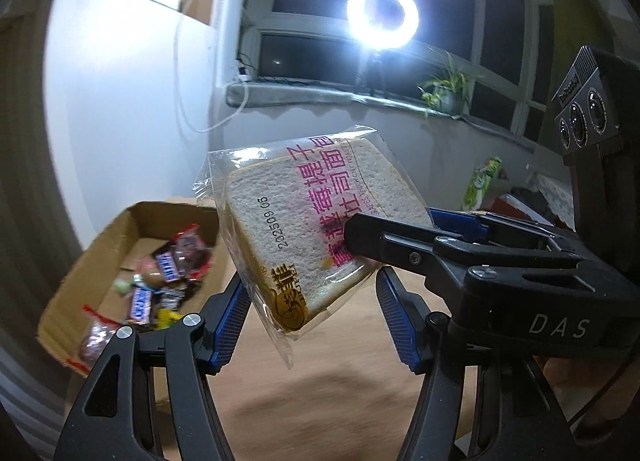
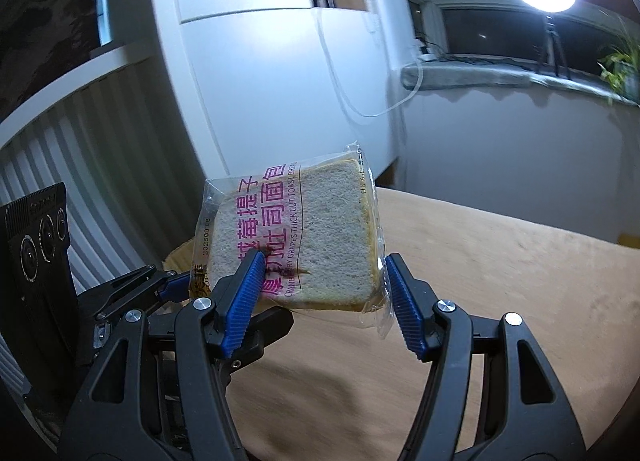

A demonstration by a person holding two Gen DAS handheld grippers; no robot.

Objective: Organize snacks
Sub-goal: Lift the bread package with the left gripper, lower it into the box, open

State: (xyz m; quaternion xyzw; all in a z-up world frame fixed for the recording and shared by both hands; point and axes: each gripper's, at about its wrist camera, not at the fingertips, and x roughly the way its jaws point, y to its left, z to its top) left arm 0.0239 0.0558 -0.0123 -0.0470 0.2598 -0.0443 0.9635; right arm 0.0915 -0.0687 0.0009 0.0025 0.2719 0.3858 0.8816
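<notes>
One clear-wrapped slice of cranberry toast with pink lettering hangs in the air above the tan table. My left gripper is shut on its lower part, blue pads at either edge. From the right, my right gripper clamps the same pack, one black finger across the printed face. In the right wrist view the toast sits between the right gripper's pads. The left gripper's blue pad touches its bottom left corner. A cardboard box of wrapped candy bars lies low on the left.
A white cabinet stands behind the table, beside a ribbed white panel. A lit ring light on a stand and a potted plant sit by the window sill. A green snack bag lies at the far right.
</notes>
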